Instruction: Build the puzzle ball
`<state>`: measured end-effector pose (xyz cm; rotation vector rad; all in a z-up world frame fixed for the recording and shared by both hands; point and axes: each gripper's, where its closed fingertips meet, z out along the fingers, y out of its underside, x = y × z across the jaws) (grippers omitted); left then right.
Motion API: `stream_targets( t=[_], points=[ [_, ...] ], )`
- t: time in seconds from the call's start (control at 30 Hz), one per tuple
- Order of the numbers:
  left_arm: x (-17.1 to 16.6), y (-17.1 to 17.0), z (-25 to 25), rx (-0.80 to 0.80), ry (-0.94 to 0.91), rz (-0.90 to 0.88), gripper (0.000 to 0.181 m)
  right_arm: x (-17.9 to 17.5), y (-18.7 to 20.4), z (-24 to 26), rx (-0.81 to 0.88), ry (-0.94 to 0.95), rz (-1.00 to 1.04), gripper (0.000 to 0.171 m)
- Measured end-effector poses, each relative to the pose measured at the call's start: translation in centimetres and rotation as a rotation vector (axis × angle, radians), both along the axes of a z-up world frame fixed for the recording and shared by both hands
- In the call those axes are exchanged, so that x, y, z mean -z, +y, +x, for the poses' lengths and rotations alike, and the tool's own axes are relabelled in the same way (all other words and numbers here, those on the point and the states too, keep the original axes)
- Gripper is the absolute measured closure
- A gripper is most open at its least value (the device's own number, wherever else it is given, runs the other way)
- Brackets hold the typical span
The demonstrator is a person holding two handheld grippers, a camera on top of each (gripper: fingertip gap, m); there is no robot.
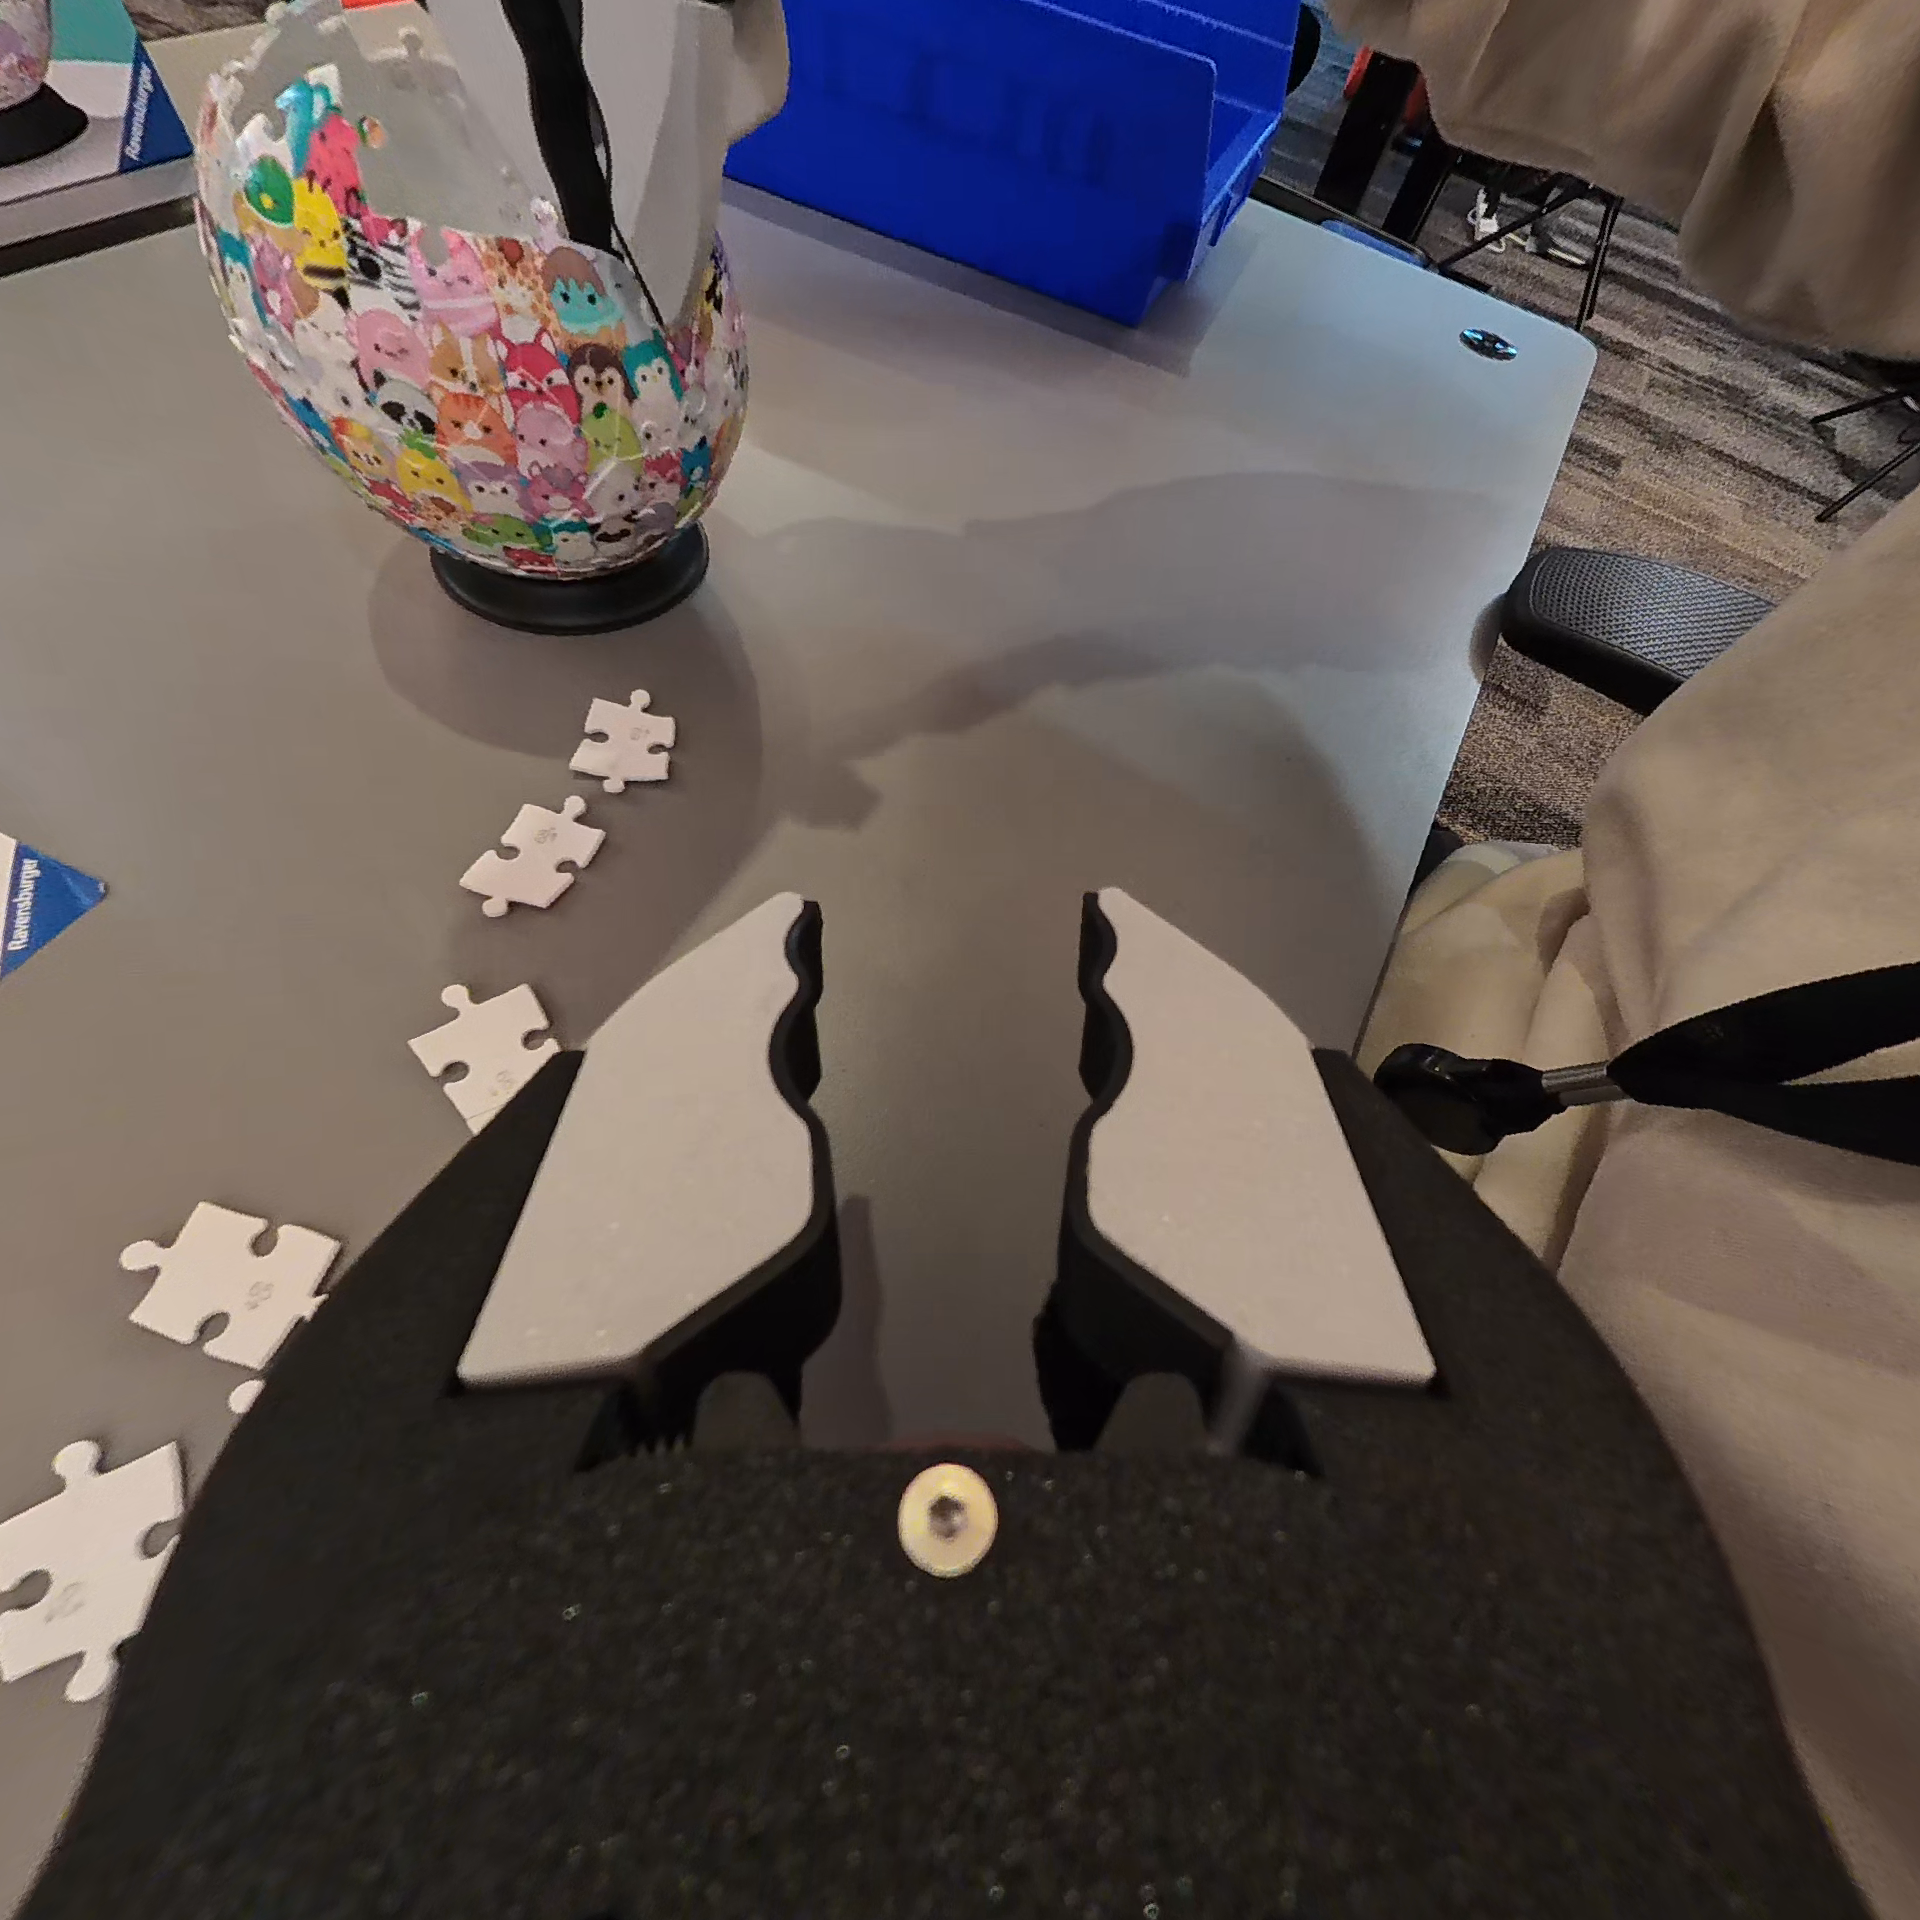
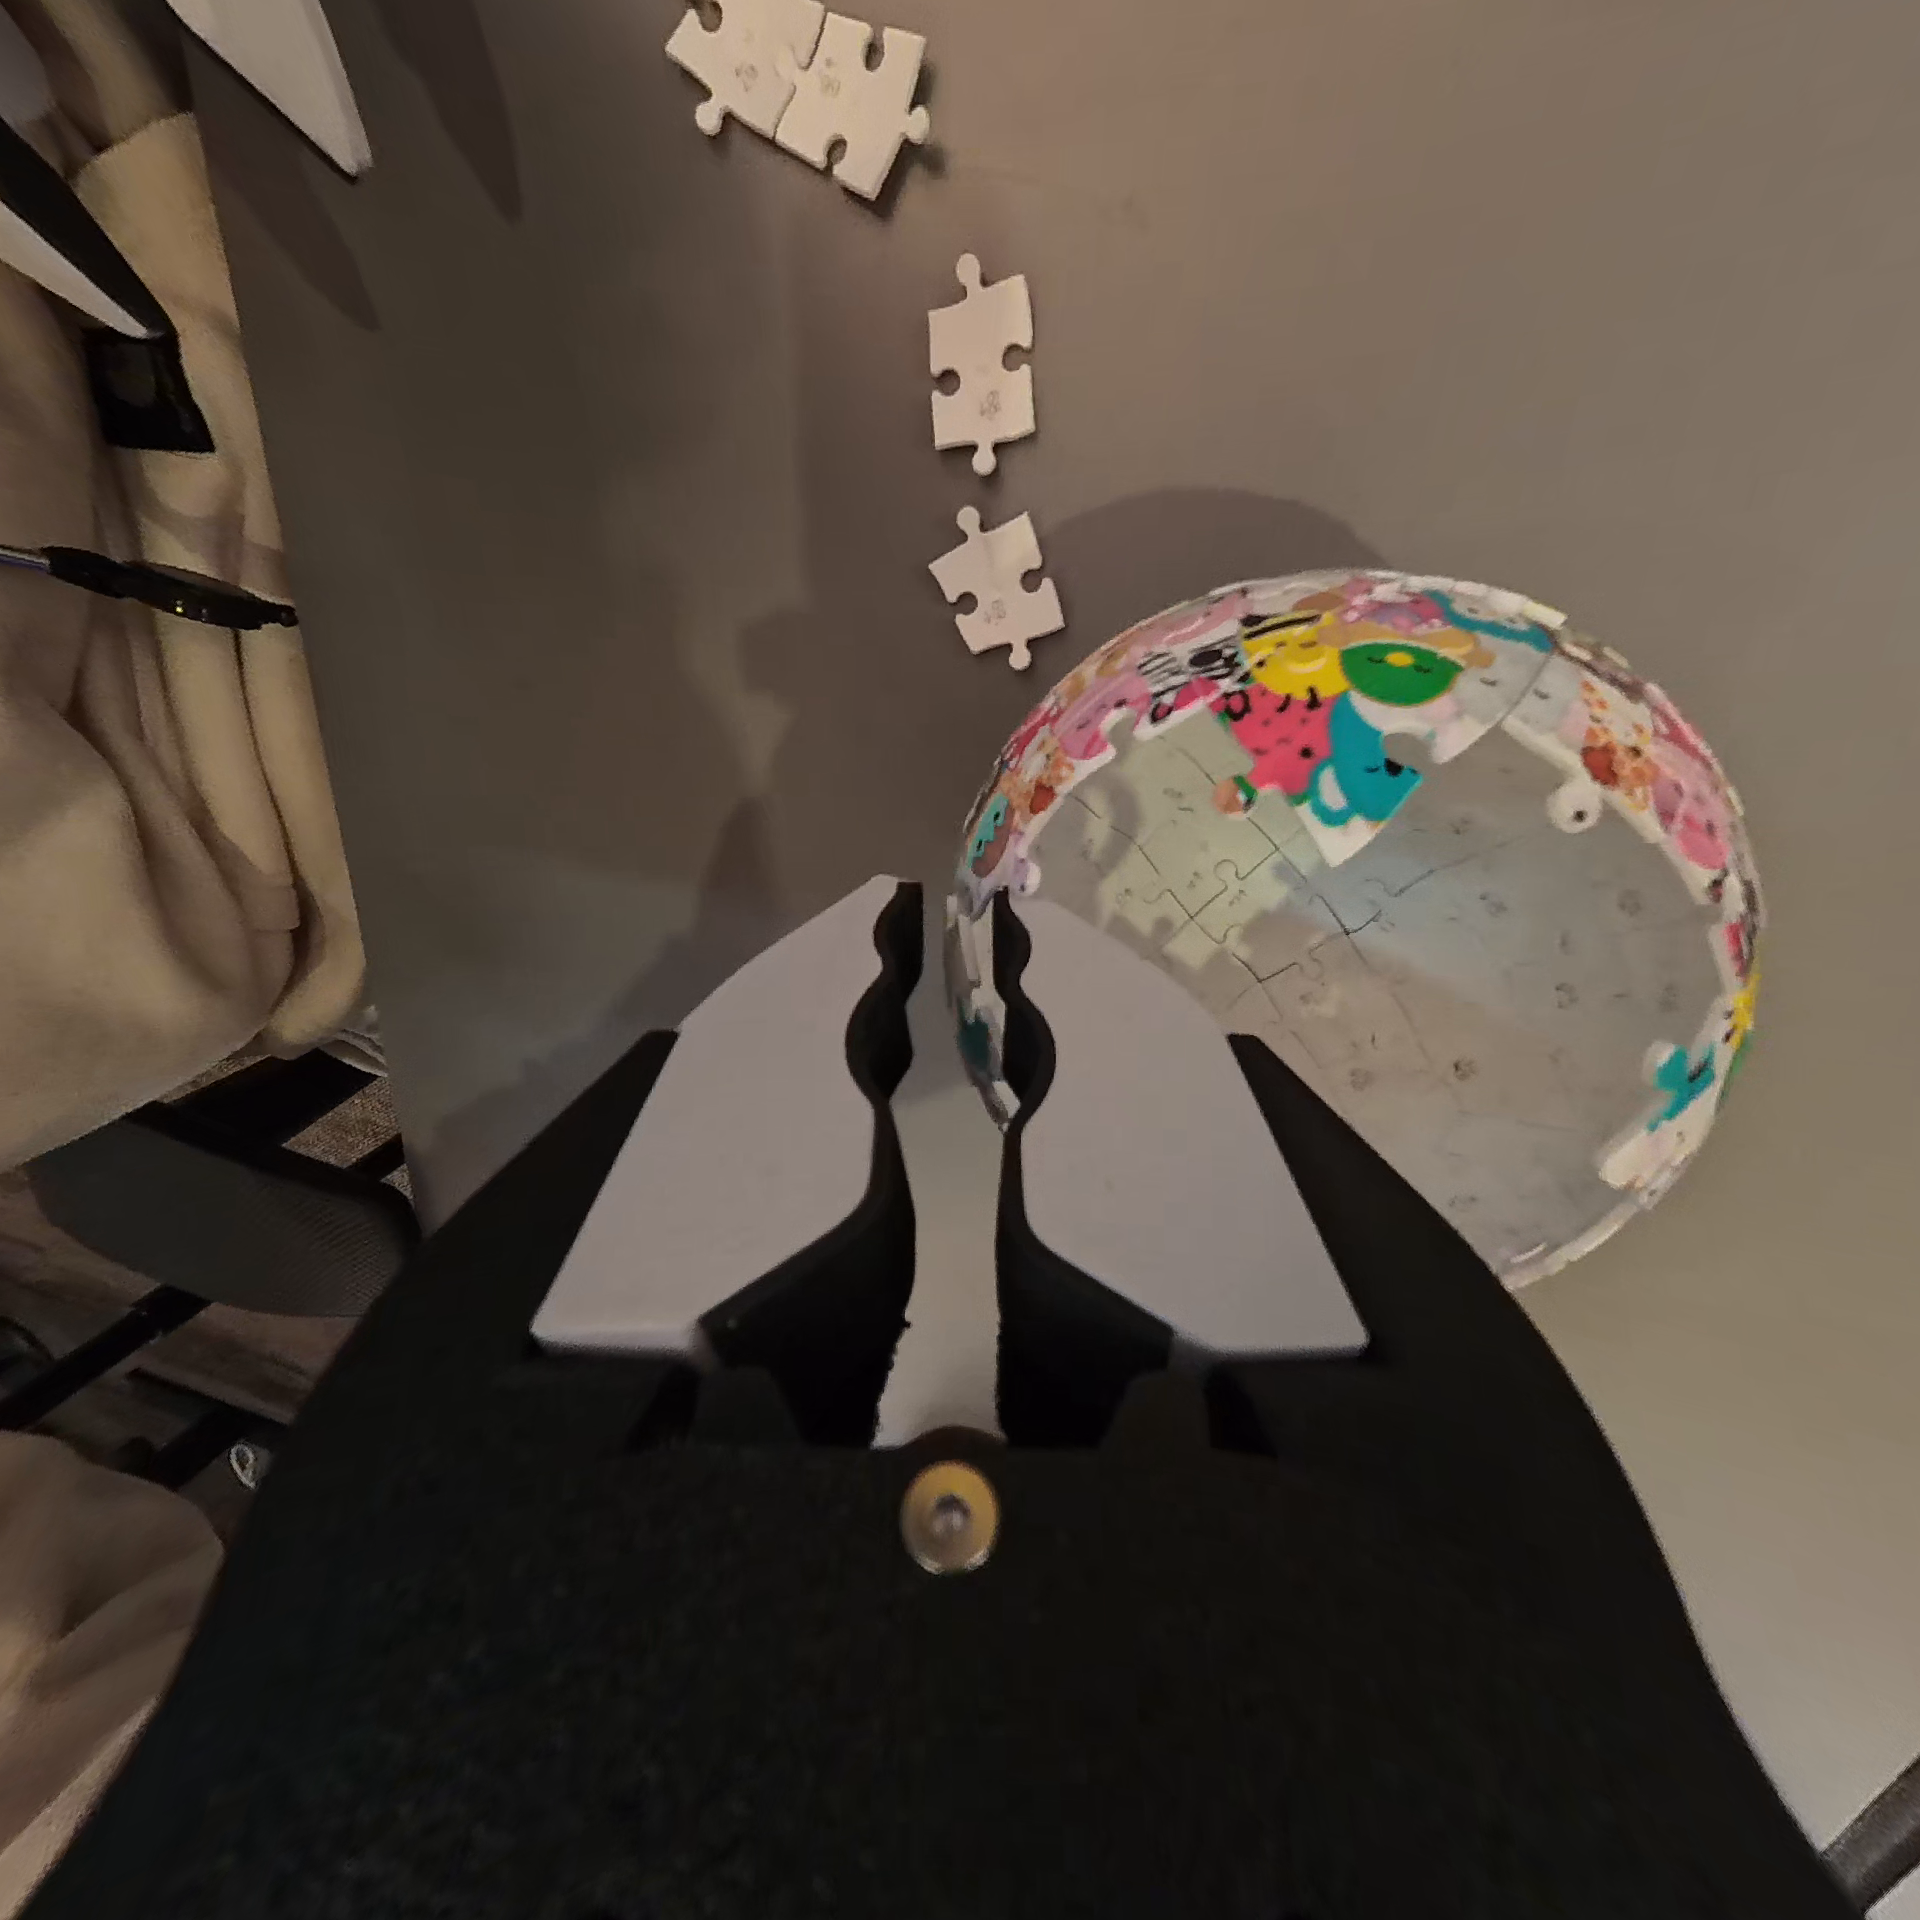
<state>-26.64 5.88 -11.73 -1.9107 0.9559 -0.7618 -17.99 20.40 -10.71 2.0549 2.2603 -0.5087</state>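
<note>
The part-built puzzle ball, covered in colourful cartoon animals, stands on a black ring stand at the far left of the grey table. Its top is open and shows the grey inside. My right gripper is shut on the ball's open rim, one finger inside the wall and one outside; it also shows from above in the left wrist view. My left gripper is open and empty, low over bare table to the right of the ball. Several loose pieces lie white side up in a row.
A blue bin stands behind the ball. The puzzle box is at the far left corner and a blue-cornered leaflet lies at the left edge. The table's right edge borders a person in beige clothes and a black chair. The tips of one gripper are about 15 cm away from the tips of the other.
</note>
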Motion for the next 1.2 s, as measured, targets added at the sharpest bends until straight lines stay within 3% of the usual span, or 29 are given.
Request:
stream_targets(
  t=[0.53, 0.8, 0.93, 1.1, 1.2],
  points=[
    [-0.2, -0.1, -0.1, 0.002, -0.004, 0.005, 0.134, 0.8, 0.3, 0.6, 0.036, -0.091, -0.008, 0.167],
    [0.0, -0.1, 0.0, 0.002, 0.001, 0.002, 0.134, 0.7, 0.2, 0.6, -0.012, -0.069, 0.031, 0.161],
    [0.1, 0.0, -0.1, -0.002, 0.002, 0.001, 0.134, -0.8, 1.0, 0.5, -0.014, 0.005, 0.127, 0.143],
    [0.1, 0.2, -0.4, -0.01, 0.002, -0.002, 0.134, -3.9, 1.6, 1.6, 0.046, 0.214, 0.278, 0.148],
    [0.2, 0.2, -0.3, -0.011, 0.004, -0.004, 0.134, -3.9, 1.3, 2.1, 0.096, 0.362, 0.315, 0.149]
  ],
)
